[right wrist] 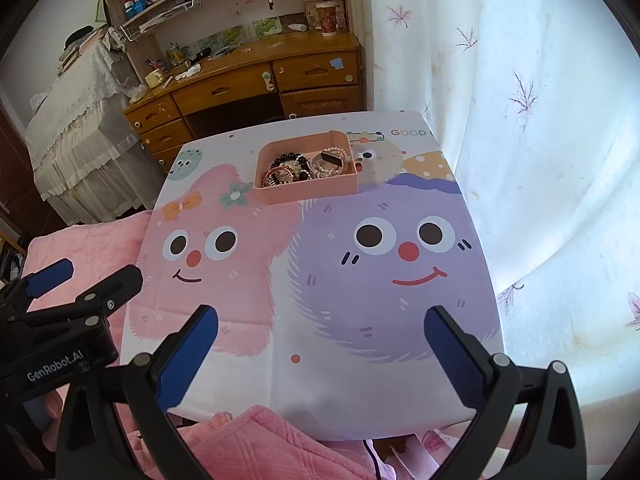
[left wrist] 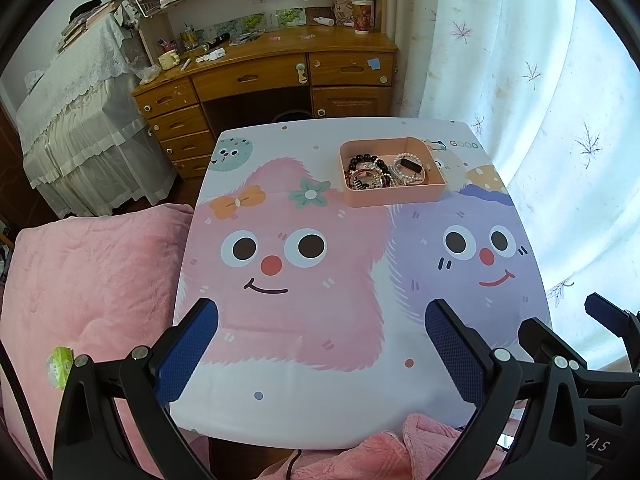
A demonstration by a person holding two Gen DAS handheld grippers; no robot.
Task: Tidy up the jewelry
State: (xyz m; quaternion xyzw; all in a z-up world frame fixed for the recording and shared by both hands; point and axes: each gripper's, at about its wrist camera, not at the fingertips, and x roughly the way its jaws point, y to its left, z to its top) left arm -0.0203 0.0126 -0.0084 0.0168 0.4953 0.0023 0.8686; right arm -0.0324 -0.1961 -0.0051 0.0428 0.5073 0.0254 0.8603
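A pink tray point(left wrist: 390, 196) stands at the far side of the cartoon-printed table point(left wrist: 304, 396); it also shows in the right wrist view point(right wrist: 306, 194). In it lie a dark bead bracelet point(left wrist: 366, 160), a pearl bracelet point(left wrist: 412, 176) and other tangled jewelry point(right wrist: 288, 172). My left gripper point(left wrist: 322, 312) is open and empty over the table's near edge. My right gripper point(right wrist: 322, 318) is open and empty, also at the near edge, to the right of the left one point(right wrist: 86, 276). Both are far from the tray.
A pink blanket point(left wrist: 88, 280) lies left of the table and under its near edge. A wooden desk point(left wrist: 280, 76) with drawers and clutter stands behind. A white curtain point(left wrist: 540, 100) hangs on the right. A lace-covered piece of furniture point(left wrist: 76, 120) is at the far left.
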